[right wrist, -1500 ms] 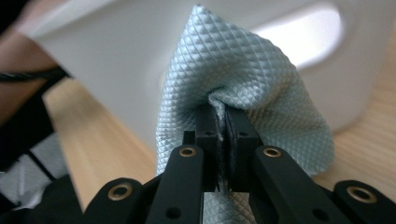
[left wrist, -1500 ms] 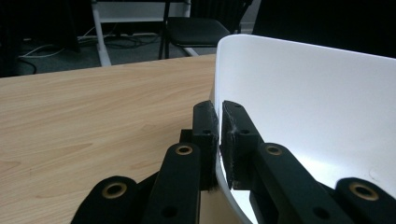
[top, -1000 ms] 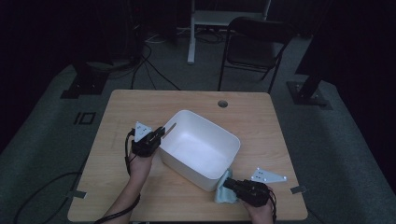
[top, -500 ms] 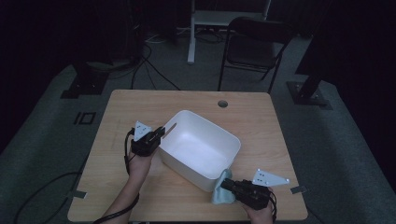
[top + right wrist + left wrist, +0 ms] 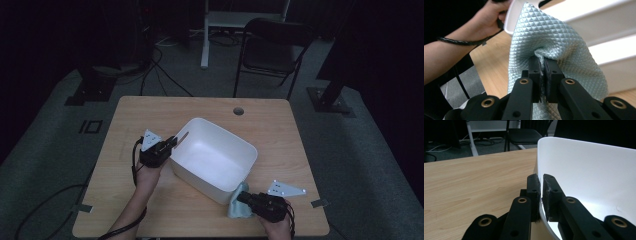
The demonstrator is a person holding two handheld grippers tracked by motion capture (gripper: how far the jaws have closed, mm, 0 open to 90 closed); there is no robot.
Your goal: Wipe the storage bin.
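While the white tub [image 5: 214, 159], set cornerwise mid-table, is clamped at its rim by the left gripper [image 5: 541, 185], a pale quilted cloth [image 5: 554, 45] is pinched against its near wall by the right gripper [image 5: 543, 65].

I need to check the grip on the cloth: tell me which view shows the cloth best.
The right gripper view: the light blue quilted cloth sits close up, pinched between the right gripper jaws against the white tub. In the high view the cloth is a small patch beside the tub's near corner.
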